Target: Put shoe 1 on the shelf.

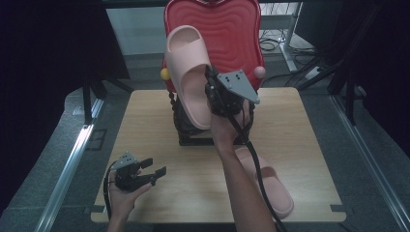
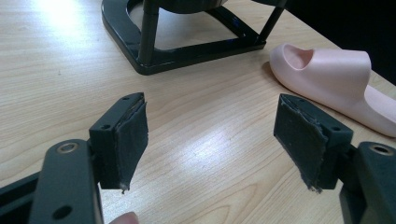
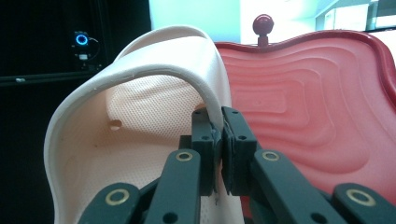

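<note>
The right gripper [image 1: 211, 92] was raised above the black stand [image 1: 193, 130] at the far middle of the tabletop [image 1: 300, 145], its fingers [image 3: 205, 140] clenched on the strap edge of a pale pink slipper [image 1: 188, 72]. That slipper hung tilted in the air, its toe end up and its sole turned toward the red wavy-surfaced panel [image 1: 232, 34] that rose behind the stand. In the right gripper view the strap [image 3: 154, 65] arched up from between the two pads, with the dotted footbed to its left and the red panel [image 3: 317, 107] close on its right.

A second pink slipper [image 1: 270, 181] lay flat on the tabletop on the near right side of the stand, partly under the person's right forearm [image 1: 244, 183] and the trailing cable.

The left gripper [image 1: 152, 173] rested low near the tabletop's front left corner, well apart from the stand. Its fingers [image 2: 126, 140] were spread wide and held nothing, with bare wood between them; the stand's base [image 2: 187, 51] and the lying slipper [image 2: 336, 79] were beyond.
</note>
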Demonstrator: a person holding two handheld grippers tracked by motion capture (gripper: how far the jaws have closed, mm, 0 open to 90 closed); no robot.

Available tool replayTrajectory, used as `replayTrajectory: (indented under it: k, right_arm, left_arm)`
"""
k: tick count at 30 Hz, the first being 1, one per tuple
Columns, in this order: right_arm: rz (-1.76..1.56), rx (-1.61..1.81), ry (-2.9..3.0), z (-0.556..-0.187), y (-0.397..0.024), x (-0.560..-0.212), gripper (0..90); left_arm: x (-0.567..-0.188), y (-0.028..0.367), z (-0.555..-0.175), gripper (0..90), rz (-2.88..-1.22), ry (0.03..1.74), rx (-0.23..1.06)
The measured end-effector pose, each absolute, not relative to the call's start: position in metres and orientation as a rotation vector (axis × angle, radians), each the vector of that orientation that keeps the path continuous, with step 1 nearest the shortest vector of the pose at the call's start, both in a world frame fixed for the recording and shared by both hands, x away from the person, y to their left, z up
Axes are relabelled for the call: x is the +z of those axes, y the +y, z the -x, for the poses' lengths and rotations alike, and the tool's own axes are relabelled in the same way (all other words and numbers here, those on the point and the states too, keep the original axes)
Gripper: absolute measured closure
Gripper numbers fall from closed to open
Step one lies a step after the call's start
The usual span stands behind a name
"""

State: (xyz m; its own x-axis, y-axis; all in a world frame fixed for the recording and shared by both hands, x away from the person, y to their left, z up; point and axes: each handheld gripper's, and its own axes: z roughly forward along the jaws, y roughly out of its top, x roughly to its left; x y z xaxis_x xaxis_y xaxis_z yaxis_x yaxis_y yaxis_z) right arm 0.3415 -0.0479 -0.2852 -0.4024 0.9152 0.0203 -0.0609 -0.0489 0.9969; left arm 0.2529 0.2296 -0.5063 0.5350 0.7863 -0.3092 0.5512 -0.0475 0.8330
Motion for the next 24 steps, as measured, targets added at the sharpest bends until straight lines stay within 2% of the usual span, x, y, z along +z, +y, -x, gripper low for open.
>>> replayTrajectory:
  k: [24]
  right_arm:
    - [-0.974, 1.519, 1.434, -0.368, -0.026, -0.267, 84.5]
  left_arm:
    - [-0.507, 0.233, -0.253, 26.0, -1.714, 1.134, 0.281]
